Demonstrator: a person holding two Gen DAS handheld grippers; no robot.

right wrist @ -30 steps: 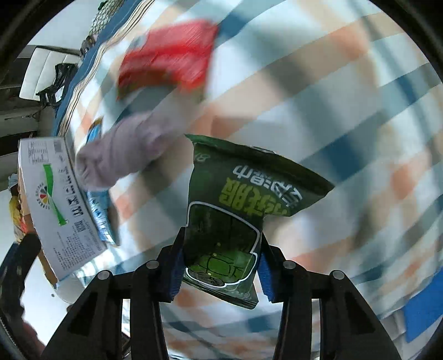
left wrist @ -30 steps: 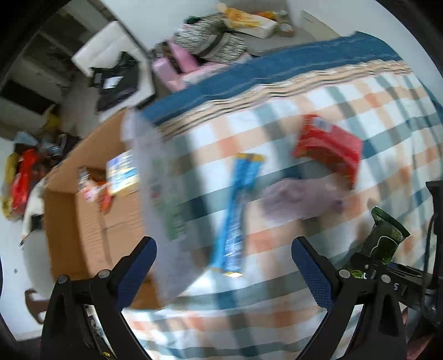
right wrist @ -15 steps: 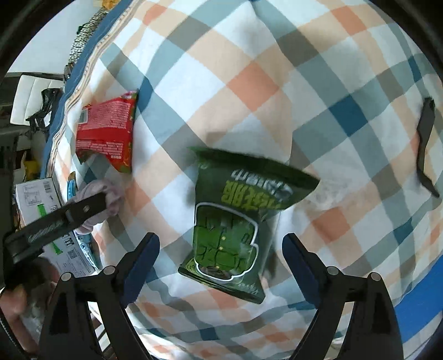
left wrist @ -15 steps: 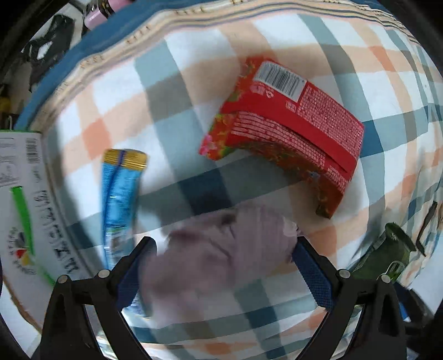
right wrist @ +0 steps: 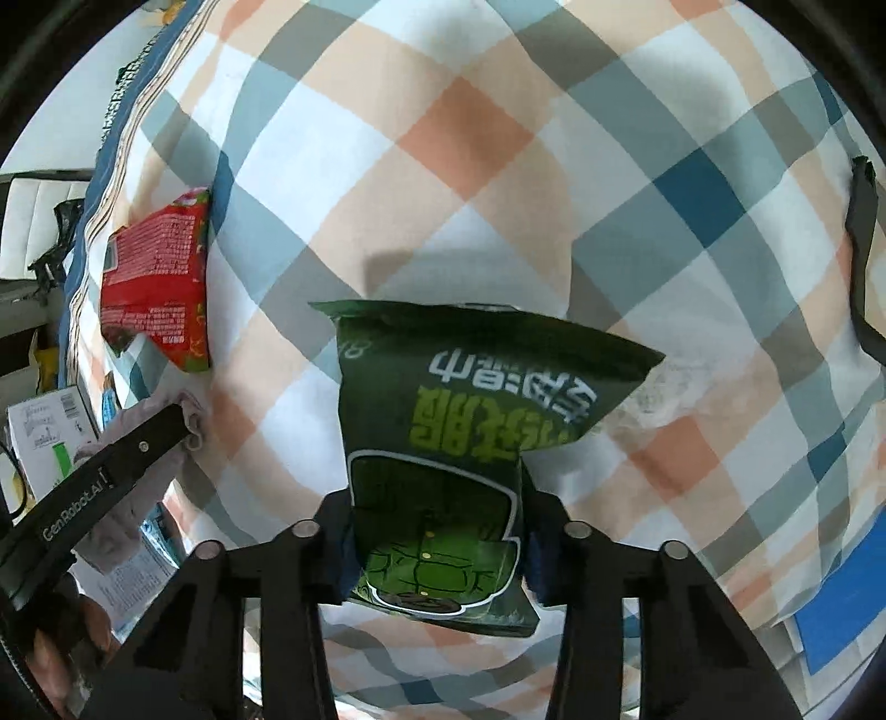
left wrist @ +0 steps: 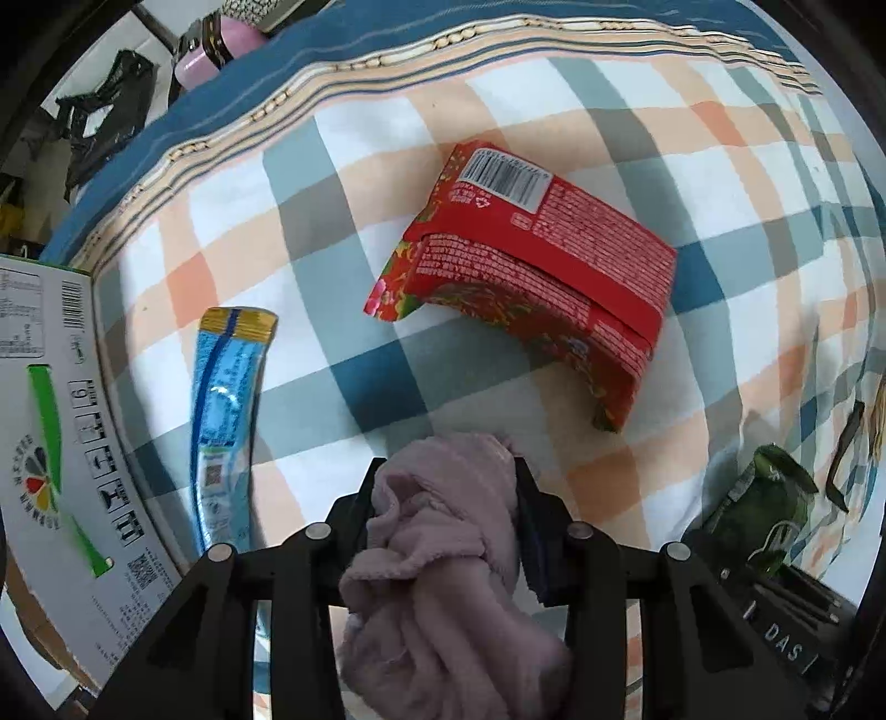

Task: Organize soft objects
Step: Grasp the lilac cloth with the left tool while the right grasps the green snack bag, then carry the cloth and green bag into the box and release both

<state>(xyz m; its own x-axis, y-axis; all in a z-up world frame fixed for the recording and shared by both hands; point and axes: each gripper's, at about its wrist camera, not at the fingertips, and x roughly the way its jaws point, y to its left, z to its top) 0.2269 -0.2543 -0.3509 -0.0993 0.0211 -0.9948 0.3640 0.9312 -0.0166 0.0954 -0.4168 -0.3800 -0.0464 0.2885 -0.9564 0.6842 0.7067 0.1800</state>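
My left gripper (left wrist: 446,487) is shut on a crumpled lilac cloth (left wrist: 443,554) over the plaid bed cover (left wrist: 554,138). My right gripper (right wrist: 437,520) is shut on a dark green snack packet (right wrist: 470,421); the packet also shows at the right edge of the left wrist view (left wrist: 764,509). A red snack packet (left wrist: 531,277) lies on the cover ahead of the left gripper and shows in the right wrist view (right wrist: 158,277). A long blue packet (left wrist: 224,410) lies to its left. The left gripper and cloth show in the right wrist view (right wrist: 111,476).
A white printed cardboard box flap (left wrist: 55,443) stands at the left bed edge. A thin black strap (right wrist: 861,249) lies on the cover at far right. A blue border (left wrist: 332,50) edges the cover, with clutter and a pink item (left wrist: 216,50) beyond.
Both grippers went from open to shut: the left closed on the lilac cloth, the right on the green packet. The left gripper moved from the box to the cloth.
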